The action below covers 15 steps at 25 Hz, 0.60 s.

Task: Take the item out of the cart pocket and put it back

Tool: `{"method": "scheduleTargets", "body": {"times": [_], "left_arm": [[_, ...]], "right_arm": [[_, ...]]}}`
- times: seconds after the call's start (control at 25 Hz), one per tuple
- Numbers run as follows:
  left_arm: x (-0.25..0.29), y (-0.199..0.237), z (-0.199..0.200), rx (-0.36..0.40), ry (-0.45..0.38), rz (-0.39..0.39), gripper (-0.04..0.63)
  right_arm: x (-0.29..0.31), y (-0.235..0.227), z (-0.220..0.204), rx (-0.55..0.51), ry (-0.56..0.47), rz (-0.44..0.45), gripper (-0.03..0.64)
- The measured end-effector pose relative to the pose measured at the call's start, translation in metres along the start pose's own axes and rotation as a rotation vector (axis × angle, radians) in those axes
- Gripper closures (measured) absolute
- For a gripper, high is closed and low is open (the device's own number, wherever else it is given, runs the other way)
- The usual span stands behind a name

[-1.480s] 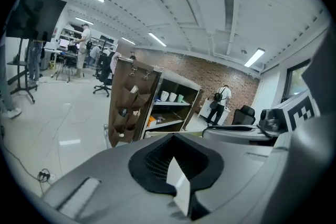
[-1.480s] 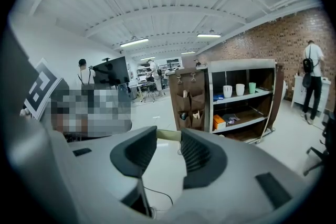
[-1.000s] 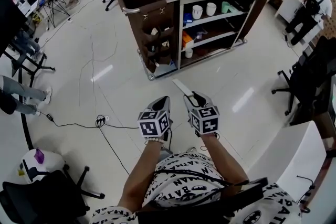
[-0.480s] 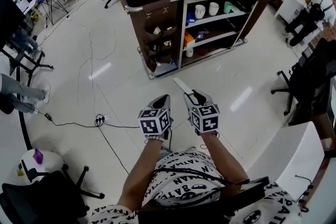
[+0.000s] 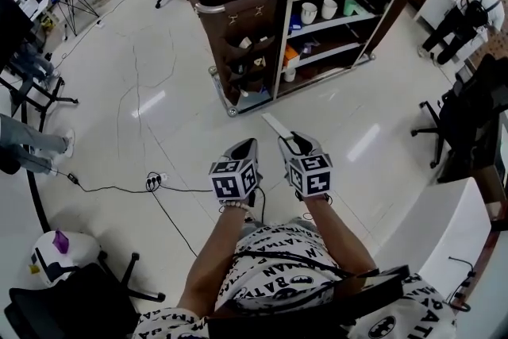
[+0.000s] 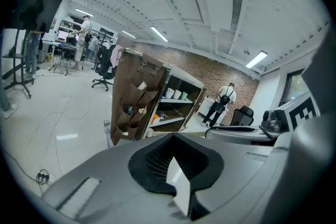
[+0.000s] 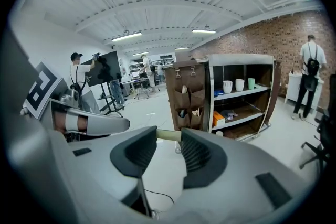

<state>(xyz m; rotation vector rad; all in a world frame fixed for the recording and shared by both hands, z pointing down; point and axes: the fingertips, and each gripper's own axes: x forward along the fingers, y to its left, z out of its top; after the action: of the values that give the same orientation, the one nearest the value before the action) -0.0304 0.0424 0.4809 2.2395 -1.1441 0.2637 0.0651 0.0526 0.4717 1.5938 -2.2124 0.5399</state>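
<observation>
Clamping a pale flat item [image 5: 275, 125], perhaps a card, the right claw [image 5: 292, 143] stays put; left claw [image 5: 248, 144] together; cart [image 5: 238, 20] barely shifted.

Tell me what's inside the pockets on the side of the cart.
Pale card-like pieces stick up from the pockets on the cart, and one holds something bluish. The fabric hides their lower parts, so what they are is unclear.

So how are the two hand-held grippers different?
The right hand-held gripper pinches a pale flat item; the left hand-held gripper looks empty. The right one's jaws stand apart around it; the left one's are together. Both point toward the cart.
</observation>
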Motion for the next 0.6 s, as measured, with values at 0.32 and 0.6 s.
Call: {"method": "scheduleTargets", "body": {"times": [0.32, 0.6], "left_arm": [[0.005, 0.024, -0.013, 0.011, 0.072, -0.034, 0.592], [0.036, 0.038, -0.009, -0.010, 0.103, -0.038, 0.592]], "right_arm": [[0.014, -0.004, -0.014, 0.054, 0.025, -0.080, 0.459], [0.063, -0.029, -0.017, 0.056, 0.073, -0.087, 0.460]]}}
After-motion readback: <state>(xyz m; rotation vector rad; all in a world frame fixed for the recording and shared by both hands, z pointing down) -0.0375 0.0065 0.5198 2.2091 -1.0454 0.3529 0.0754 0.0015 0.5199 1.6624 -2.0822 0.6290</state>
